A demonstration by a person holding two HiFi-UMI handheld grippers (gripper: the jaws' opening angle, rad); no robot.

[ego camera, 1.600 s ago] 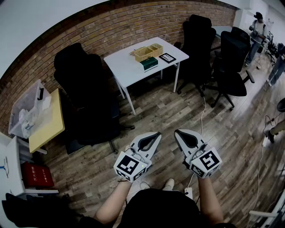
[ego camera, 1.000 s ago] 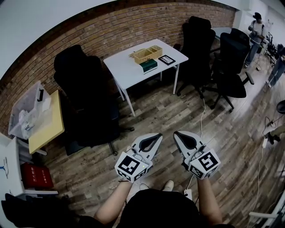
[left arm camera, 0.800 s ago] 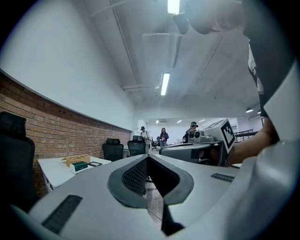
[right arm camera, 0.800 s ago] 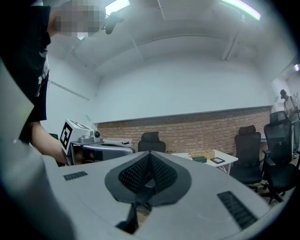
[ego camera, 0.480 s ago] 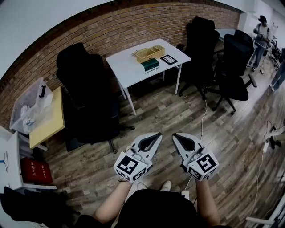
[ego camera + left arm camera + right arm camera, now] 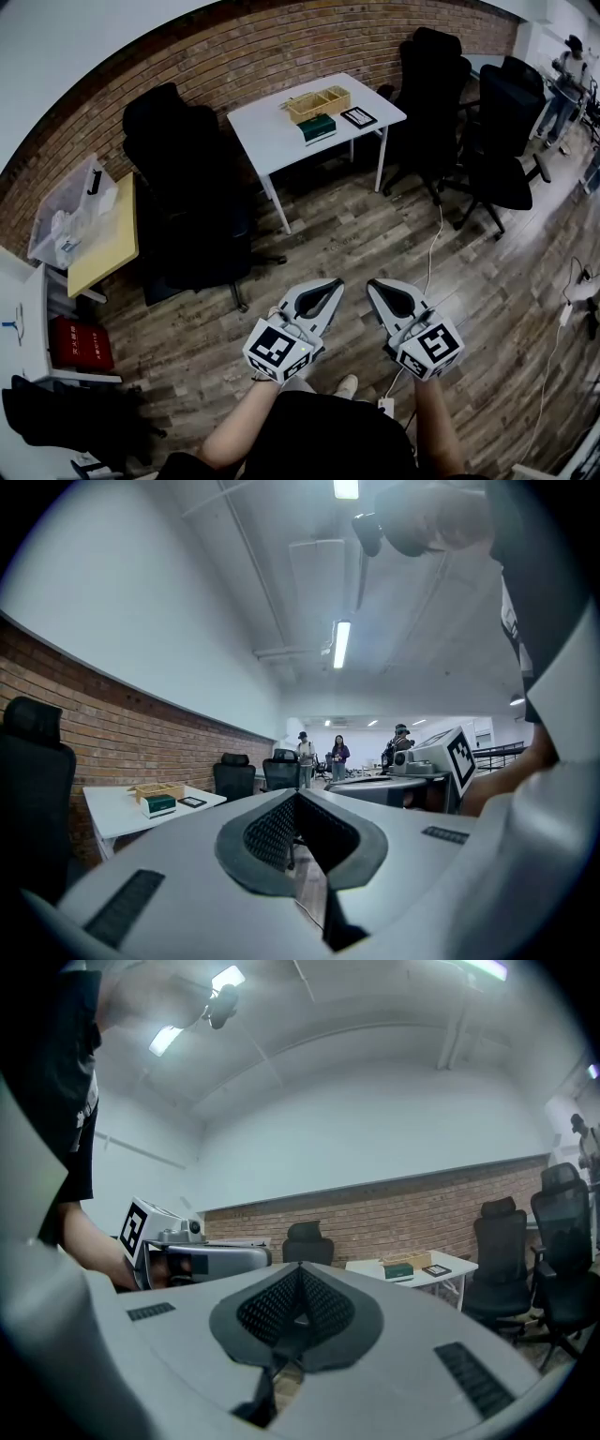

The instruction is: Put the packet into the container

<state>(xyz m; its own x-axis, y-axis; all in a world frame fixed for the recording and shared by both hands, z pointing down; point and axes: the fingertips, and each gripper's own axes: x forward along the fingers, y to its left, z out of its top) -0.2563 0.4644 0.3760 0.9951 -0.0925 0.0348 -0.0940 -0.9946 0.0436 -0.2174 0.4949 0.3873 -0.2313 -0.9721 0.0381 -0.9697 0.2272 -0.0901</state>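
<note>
A green packet [image 6: 316, 128] lies on the white table [image 6: 281, 141] across the room, just in front of a tan compartmented container [image 6: 319, 101]. Both also show small in the left gripper view, packet [image 6: 159, 805] and container [image 6: 157, 789], and in the right gripper view, packet [image 6: 398, 1271] and container [image 6: 405, 1261]. My left gripper [image 6: 335, 283] and right gripper [image 6: 373, 284] are held side by side at waist height above the wood floor, far from the table. Each is shut with nothing between its jaws.
Black office chairs [image 6: 183, 202] stand left of the table, and more [image 6: 492, 131] stand to its right. A black-framed card [image 6: 359, 116] lies on the table. A yellow side table [image 6: 108, 248] carries a clear bin [image 6: 66, 220]. A cable [image 6: 427, 253] trails on the floor. People [image 6: 572, 66] stand far right.
The head view has drifted slightly, so the table and chairs sit a little to the right. Both grippers stay shut and level in front of the person.
</note>
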